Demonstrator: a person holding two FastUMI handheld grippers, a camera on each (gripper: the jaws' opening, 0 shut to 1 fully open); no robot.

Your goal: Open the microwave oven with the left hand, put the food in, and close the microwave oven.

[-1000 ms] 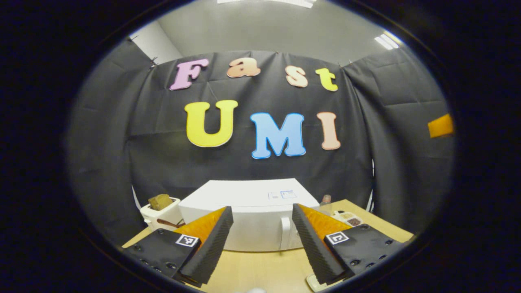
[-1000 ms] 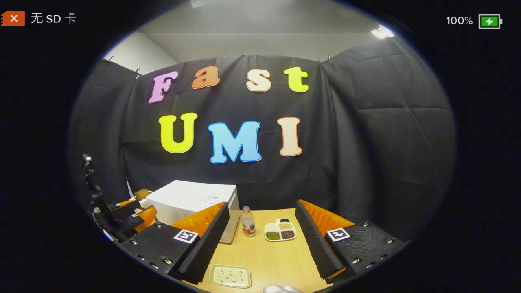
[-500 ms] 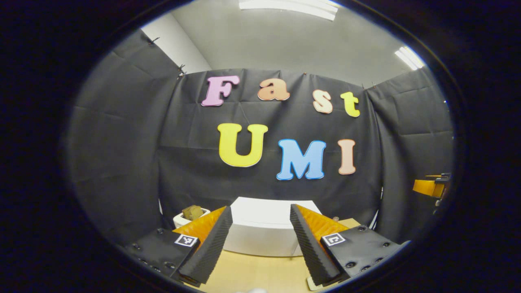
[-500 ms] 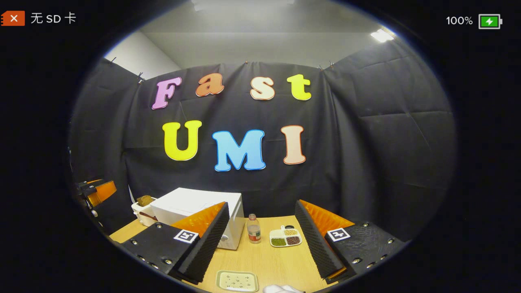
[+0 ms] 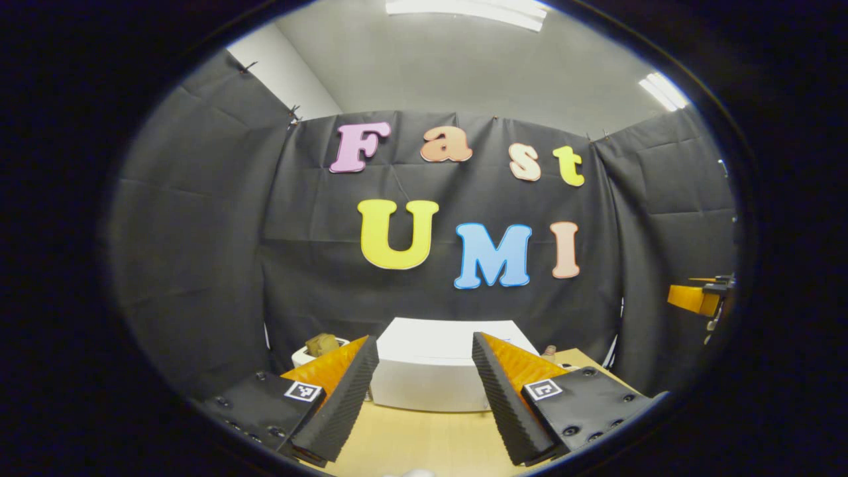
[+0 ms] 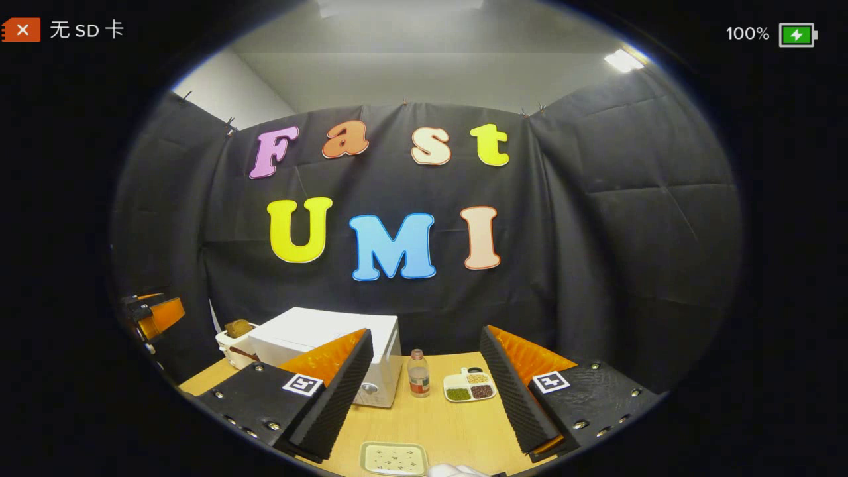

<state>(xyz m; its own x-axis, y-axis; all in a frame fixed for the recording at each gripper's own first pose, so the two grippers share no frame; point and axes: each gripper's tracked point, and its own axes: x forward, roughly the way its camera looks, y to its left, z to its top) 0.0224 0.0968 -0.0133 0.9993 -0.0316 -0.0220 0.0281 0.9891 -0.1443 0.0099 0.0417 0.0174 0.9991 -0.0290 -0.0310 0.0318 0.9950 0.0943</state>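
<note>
Wooden surface (image 6: 450, 424) carries, near to far: one pale speckled tray (image 6: 393, 458); one small bottle (image 6: 417, 373); one divided dish (image 6: 470, 386) holding green, dark and tan fillings in three compartments; one white microwave oven (image 6: 331, 344), door closed; one white toaster (image 6: 233, 339) with a brown item in its top. Two grippers are held above the near edge, both level and facing the back wall. Right gripper (image 6: 427, 384): fingers wide apart, empty. Left gripper (image 5: 424, 387): fingers wide apart, empty, with the microwave oven straight ahead between them, well apart from it.
</note>
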